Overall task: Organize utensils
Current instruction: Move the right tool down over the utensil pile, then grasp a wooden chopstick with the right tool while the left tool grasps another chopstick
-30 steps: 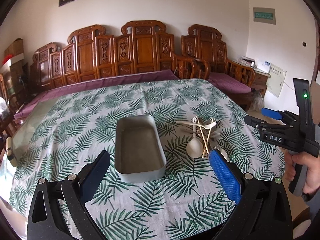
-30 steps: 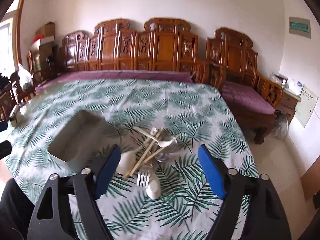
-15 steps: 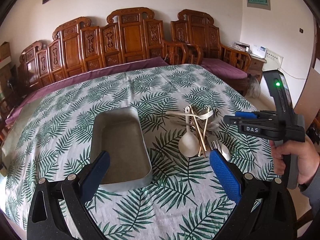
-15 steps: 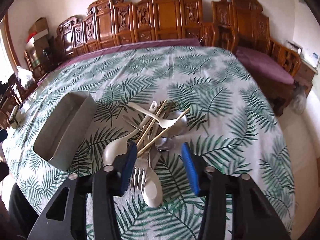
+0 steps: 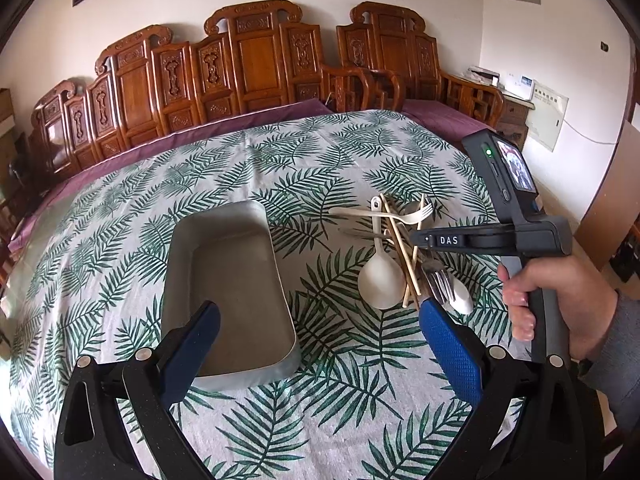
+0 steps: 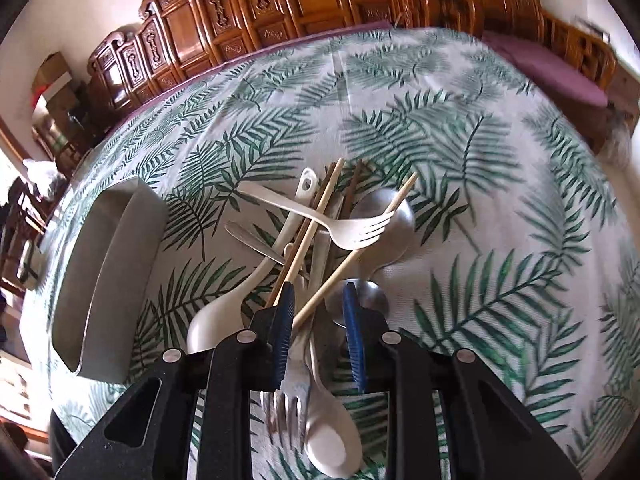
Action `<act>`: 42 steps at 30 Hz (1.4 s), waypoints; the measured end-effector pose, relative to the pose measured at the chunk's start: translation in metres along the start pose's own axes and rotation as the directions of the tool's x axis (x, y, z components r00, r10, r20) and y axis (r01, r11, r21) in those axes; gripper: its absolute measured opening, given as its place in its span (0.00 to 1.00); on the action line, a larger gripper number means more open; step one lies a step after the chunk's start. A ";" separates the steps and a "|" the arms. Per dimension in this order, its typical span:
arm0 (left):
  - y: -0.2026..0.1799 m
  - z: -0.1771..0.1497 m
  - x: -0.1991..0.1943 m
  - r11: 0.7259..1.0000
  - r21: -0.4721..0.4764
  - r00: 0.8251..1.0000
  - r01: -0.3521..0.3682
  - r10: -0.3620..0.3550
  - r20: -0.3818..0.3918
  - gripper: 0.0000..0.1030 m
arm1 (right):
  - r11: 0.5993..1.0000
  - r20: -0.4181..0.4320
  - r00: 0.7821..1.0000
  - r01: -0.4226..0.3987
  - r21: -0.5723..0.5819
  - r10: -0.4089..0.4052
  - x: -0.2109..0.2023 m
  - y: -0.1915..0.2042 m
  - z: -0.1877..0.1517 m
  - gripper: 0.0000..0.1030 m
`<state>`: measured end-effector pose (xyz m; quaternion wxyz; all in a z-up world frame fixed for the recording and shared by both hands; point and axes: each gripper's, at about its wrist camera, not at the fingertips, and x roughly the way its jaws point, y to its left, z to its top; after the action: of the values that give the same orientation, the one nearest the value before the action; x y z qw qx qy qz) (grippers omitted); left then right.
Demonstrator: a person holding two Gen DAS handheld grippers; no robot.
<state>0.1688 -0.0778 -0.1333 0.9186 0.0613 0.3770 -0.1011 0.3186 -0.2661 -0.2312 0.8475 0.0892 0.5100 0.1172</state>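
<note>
Both grippers pitched downward, right one closing.

Left gripper (image 5: 318,344): jaws spread wide, blue pads well apart, nothing between them. Right gripper (image 6: 318,332): pitched steeply down, jaws narrow and closing, with thin utensil handles in the gap; contact with the pads cannot be confirmed. Right hand (image 5: 560,300) wraps the gripper's handle, fingers curled round the front, grey sleeve at the wrist.
</note>
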 end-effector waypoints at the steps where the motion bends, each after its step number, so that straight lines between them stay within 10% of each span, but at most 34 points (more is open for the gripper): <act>1: 0.001 0.000 0.001 1.000 0.000 1.000 0.000 0.000 -0.001 0.94 | 1.000 -0.005 1.000 0.007 0.009 -0.007 0.003 -0.001 0.001 0.26; 12: 0.002 0.001 0.007 1.000 0.002 1.000 0.000 0.000 -0.009 0.94 | 0.999 -0.017 1.000 0.015 0.044 -0.014 -0.002 -0.006 0.003 0.06; 26: -0.026 0.019 0.034 0.997 0.052 0.998 0.059 -0.057 -0.035 0.94 | 0.999 0.103 0.994 -0.037 0.031 0.034 -0.074 -0.019 0.001 0.05; 42: -0.042 0.067 0.126 0.984 -0.117 0.973 0.138 -0.156 -0.171 0.78 | 0.998 0.115 0.993 -0.002 0.063 -0.005 -0.085 -0.070 -0.011 0.05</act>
<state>0.2923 -0.1493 -0.1765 0.8729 -0.0062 0.4663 -0.1431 0.2784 -0.3571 -0.1837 0.8723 0.1222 0.4638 0.0950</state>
